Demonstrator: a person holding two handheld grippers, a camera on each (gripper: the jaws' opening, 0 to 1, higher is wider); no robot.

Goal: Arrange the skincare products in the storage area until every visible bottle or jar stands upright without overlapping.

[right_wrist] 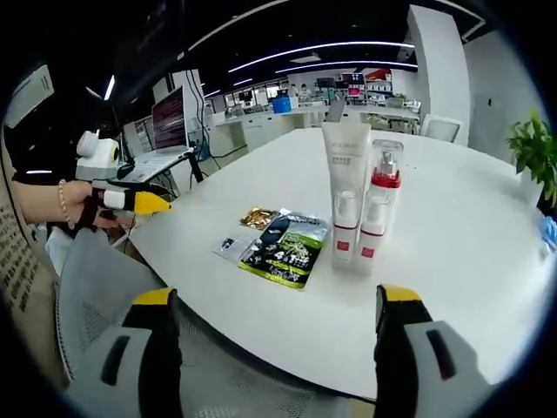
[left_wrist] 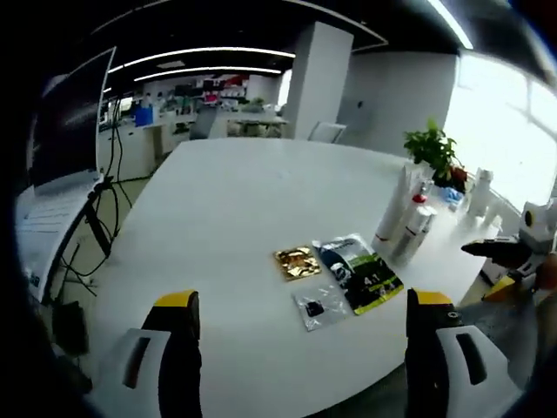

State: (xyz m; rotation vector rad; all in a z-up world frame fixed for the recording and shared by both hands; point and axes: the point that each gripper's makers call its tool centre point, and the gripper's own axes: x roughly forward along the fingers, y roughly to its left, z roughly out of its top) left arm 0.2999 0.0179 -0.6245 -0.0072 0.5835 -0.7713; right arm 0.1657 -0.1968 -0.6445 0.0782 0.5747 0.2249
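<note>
Both your left hand-held gripper (left_wrist: pixel 296 326) and right hand-held gripper (right_wrist: pixel 274 326) are spread wide, holding nothing. The tall tube (right_wrist: pixel 345 187) and pump bottle (right_wrist: pixel 379 205) stand upright, touching, just beside the flat sachets (right_wrist: pixel 285 248) on the tabletop (right_wrist: pixel 470 235). Reach between them carelessly and you'll likely topple both.

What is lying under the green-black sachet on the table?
The green-black sachet lies flat on the white table, its edge overlapping the small clear packet; anything beneath it is covered.
</note>
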